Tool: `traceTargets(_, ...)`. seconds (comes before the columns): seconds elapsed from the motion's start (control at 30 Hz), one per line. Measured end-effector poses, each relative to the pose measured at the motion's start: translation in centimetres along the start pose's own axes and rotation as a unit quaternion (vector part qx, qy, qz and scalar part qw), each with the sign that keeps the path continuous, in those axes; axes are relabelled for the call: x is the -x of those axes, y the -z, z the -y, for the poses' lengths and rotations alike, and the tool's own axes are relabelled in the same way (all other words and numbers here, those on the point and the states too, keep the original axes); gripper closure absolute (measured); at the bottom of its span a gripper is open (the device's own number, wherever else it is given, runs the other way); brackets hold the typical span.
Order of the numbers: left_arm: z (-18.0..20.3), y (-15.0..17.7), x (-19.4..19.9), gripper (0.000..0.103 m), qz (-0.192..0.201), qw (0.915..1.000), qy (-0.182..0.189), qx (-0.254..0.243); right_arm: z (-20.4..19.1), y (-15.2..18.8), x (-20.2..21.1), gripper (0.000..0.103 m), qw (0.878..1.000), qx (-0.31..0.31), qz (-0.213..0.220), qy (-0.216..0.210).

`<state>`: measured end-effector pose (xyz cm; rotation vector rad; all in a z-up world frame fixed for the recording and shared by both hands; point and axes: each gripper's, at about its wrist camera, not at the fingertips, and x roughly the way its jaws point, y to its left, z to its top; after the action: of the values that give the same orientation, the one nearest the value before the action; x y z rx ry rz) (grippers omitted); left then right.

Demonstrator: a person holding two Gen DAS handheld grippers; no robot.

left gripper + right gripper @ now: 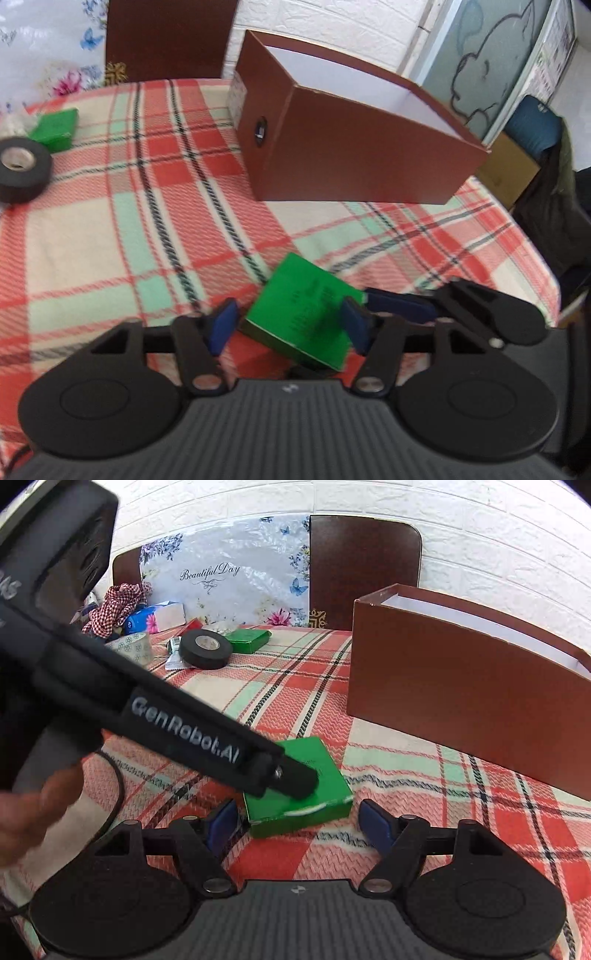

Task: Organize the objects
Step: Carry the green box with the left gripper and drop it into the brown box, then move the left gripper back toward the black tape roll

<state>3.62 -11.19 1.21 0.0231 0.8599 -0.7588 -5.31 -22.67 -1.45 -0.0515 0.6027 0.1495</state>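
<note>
The flat green box [303,314] lies on the plaid counter [110,236], skewed between the spread pads of the left tongs [288,325], nearer them than the gaping, empty right tongs [295,823], brown carton [354,147] beyond.

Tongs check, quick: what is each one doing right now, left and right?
Left tongs: open around the flat green cardboard box, no firm grip visible.
Right tongs: open, holding nothing, near the same box.

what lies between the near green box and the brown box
Only bare plaid tablecloth, seen in the right wrist view, separates the near green box from the brown box.
</note>
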Motion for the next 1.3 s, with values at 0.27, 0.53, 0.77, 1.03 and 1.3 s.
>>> traceTargets(0.27,1.6,-4.4,2.9,0.055,0.053,0.9983,-0.004,-0.024,0.6,-1.2,2.5,0.041,0.995,-0.003,0.099,0.031)
traceTargets(0.53,5.8,-12.2,2.9,0.055,0.14,0.9865,-0.021,-0.082,4.4,-6.4,2.6,0.041,0.976,-0.014,0.195,0.101)
traceTargets(0.77,6.2,-15.4,-2.2,0.054,0.114,0.9871,-0.07,-0.089,7.6,-8.1,-1.7,0.038,0.976,-0.052,0.175,0.116)
traceTargets(1.03,6.1,-12.4,-0.4,0.05,0.121,0.9872,-0.065,-0.082,5.7,-5.4,1.1,0.033,0.965,-0.052,0.213,0.14)
traceTargets(1.3,4.3,-7.6,1.8,0.047,0.104,0.99,-0.086,-0.039,3.0,-1.8,1.2,0.034,0.983,-0.055,0.146,0.093)
